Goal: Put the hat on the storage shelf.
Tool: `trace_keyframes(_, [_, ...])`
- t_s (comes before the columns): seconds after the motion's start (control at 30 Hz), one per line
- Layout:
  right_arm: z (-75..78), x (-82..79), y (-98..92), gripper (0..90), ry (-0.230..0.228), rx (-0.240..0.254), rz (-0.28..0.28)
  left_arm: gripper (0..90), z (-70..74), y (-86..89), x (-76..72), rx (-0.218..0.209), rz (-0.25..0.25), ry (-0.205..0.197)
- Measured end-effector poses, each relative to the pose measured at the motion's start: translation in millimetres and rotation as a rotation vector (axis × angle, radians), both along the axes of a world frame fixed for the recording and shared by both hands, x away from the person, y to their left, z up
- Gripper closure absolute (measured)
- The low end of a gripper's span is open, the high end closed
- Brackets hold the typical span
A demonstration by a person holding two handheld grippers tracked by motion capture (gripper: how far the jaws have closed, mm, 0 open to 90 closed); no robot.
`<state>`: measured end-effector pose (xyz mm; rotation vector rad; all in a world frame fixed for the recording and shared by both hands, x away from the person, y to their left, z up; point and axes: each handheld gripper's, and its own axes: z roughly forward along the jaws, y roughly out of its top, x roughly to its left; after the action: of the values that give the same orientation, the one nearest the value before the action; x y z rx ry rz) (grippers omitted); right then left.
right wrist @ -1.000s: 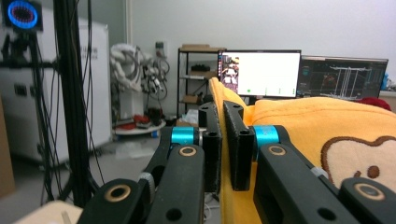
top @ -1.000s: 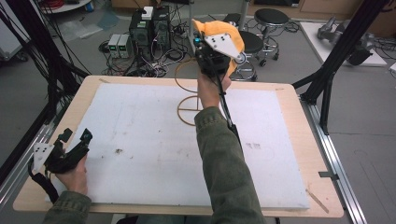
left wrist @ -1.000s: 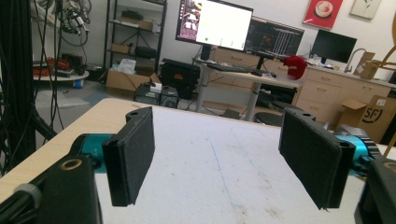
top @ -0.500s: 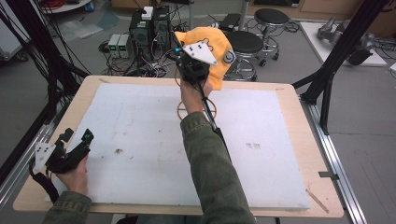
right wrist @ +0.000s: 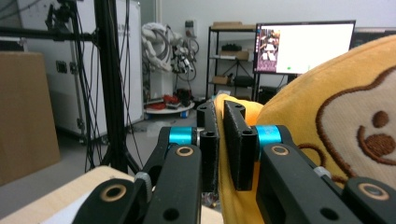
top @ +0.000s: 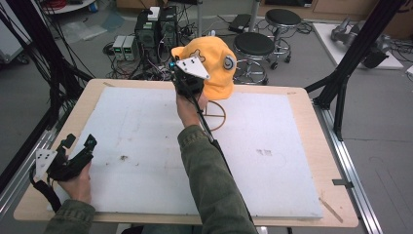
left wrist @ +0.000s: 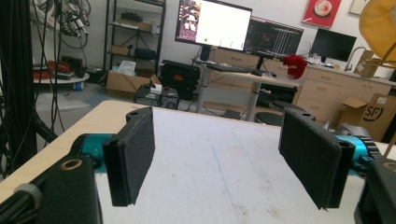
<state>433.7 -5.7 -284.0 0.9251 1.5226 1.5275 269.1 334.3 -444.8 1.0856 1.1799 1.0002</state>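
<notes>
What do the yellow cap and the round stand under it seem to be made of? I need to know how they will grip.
Yellow cap: soft fabric, probably plush or fleece, matte, with a stitched brown face; its edge folds between the right gripper pads. Round stand: thin bent hoop, tan, possibly wood or wire; too small to tell.

Yellow plush monkey-face cap: brim edge hidden between right claw pads, crown cut by picture's right edge; thin wooden ring stand partly covered.

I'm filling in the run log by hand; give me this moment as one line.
right gripper: shut on yellow cap's edge | yellow cap: held over wooden stand | left gripper: open, holding nothing, near table edge
</notes>
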Motion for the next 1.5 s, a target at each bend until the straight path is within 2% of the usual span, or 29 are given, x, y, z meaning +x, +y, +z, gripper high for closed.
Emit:
trace_keyframes(0.17, [-7.3, 2.4, 1.6, 84.1, 0.015, -0.014, -0.001, 27.5, 0.0, -0.5, 0.1, 0.002, -0.001, 0.0])
trace_keyframes(0.3, [-13.4, 5.5, -0.9, 83.8, 0.048, 0.015, 0.017, 27.5, -0.4, -0.6, -0.2, 0.0, -0.002, 0.003])
trace_keyframes(0.4, [-16.1, 5.2, -0.7, 83.5, 0.057, 0.017, 0.013, 27.4, -0.5, -0.1, -0.5, 0.0, 0.0, 0.004])
trace_keyframes(0.53, [-23.6, 6.7, 5.6, 82.5, 0.087, -0.024, 0.016, 27.4, -0.5, 0.3, -0.9, 0.002, 0.0, 0.007])
trace_keyframes(0.6, [-29.5, 9.9, 9.7, 82.2, 0.116, -0.049, 0.01, 27.4, -0.5, 0.2, -1.0, 0.001, 0.001, 0.005])
trace_keyframes(0.73, [-32.1, 11.5, 10.1, 81.4, 0.137, -0.054, 0.011, 27.4, -0.8, 1.0, -1.1, 0.0, 0.002, 0.007])
trace_keyframes(0.83, [-31.5, 11.6, 9.6, 80.1, 0.135, -0.042, 0.025, 27.4, -0.7, 1.1, -1.2, 0.0, 0.003, 0.006])
trace_keyframes(0.9, [-31.2, 10.6, 10.8, 75.2, 0.135, -0.025, 0.044, 27.4, -0.8, 1.1, -1.3, -0.001, 0.002, 0.007])
trace_keyframes(1.03, [-33.3, 8.8, 16.4, 66.7, 0.132, -0.066, 0.041, 27.4, -0.5, 1.7, -2.0, -0.003, 0.007, 0.008])
trace_keyframes(1.1, [-33.1, 7.4, 16.9, 55.4, 0.127, -0.062, 0.017, 27.4, -0.5, 2.4, -2.3, -0.005, 0.007, 0.008])
trace_keyframes(1.13, [-31.0, 5.9, 16.1, 47.3, 0.118, -0.05, 0.026, 27.4, -0.6, 2.6, -2.3, -0.004, 0.009, 0.008])
trace_keyframes(1.17, [-31.0, 5.9, 16.1, 47.3, 0.118, -0.05, 0.026, 27.4, -0.7, 2.7, -2.4, -0.004, 0.009, 0.008])
trace_keyframes(1.2, [-28.5, 3.5, 16.1, 41.6, 0.104, -0.059, 0.032, 27.4, -0.7, 2.7, -2.4, -0.005, 0.01, 0.008])
trace_keyframes(1.23, [-28.5, 3.5, 16.1, 41.6, 0.104, -0.059, 0.032, 27.4, -0.6, 2.4, -2.4, -0.006, 0.01, 0.006])
trace_keyframes(1.27, [-25.1, 0.6, 15.6, 35.2, 0.089, -0.073, 0.029, 27.4, -0.6, 2.3, -2.5, -0.005, 0.009, 0.007])
trace_keyframes(1.3, [-25.1, 0.6, 15.6, 35.2, 0.089, -0.073, 0.029, 27.4, -0.5, 2.0, -2.3, -0.007, 0.008, 0.005])
trace_keyframes(1.4, [-21.5, -0.9, 13.4, 26.7, 0.094, -0.067, 0.06, 27.0, -0.8, 2.0, -2.2, -0.006, 0.003, 0.008])
trace_keyframes(1.5, [-17.7, -4.2, 12.5, 20.7, 0.086, -0.084, 0.066, 27.0, -0.9, 1.8, -2.8, -0.006, 0.0, 0.008])
